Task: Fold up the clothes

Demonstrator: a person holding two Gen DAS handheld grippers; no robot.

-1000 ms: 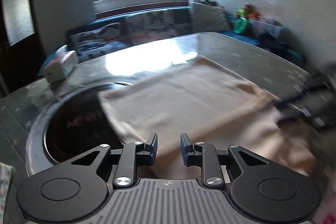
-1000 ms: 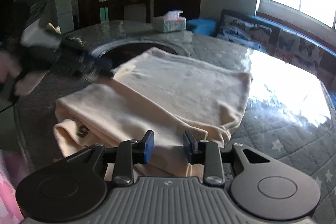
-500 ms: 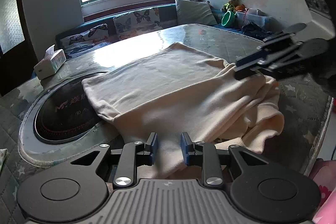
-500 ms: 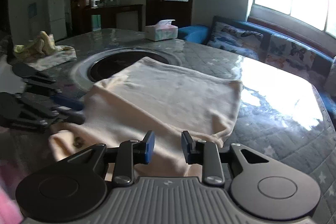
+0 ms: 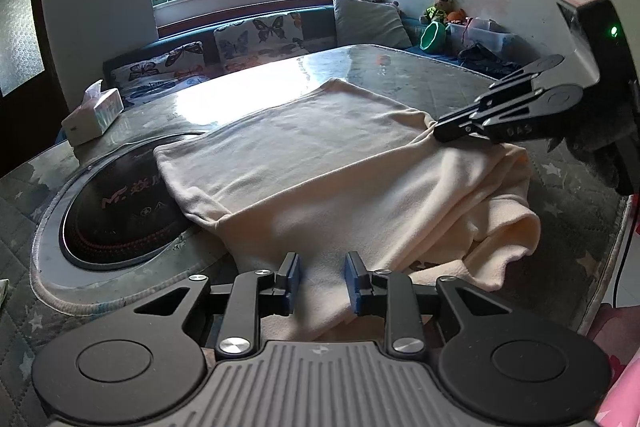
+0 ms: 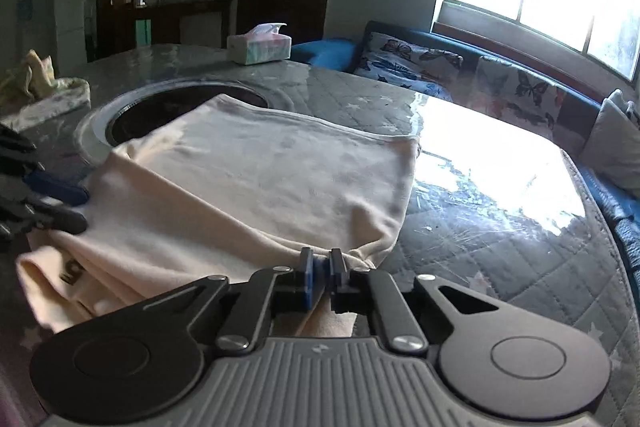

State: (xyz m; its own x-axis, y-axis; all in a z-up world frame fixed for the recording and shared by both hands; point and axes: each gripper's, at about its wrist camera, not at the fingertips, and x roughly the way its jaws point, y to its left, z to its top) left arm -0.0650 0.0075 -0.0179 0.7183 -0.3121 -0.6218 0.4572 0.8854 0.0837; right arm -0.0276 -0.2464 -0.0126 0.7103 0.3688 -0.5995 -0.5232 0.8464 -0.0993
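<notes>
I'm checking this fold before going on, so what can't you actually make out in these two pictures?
- Right wrist view: the left tool is blurred and cut off by the left edge.
- Right wrist view: the print on the cream garment is buried in its folds near the lower left.
- Left wrist view: lettering on the round cooktop is partly covered by the garment.
- Left wrist view: how much cloth the right tool pinches is hidden by its own fingers.

Both grippers are showing black scissor-link arms, silver screws, round black discs and a ribbed grey base. The left gripper (image 5: 319, 281) is wearing blue pads (image 5: 293, 281); the right gripper (image 6: 321, 269) is wearing them too.
</notes>
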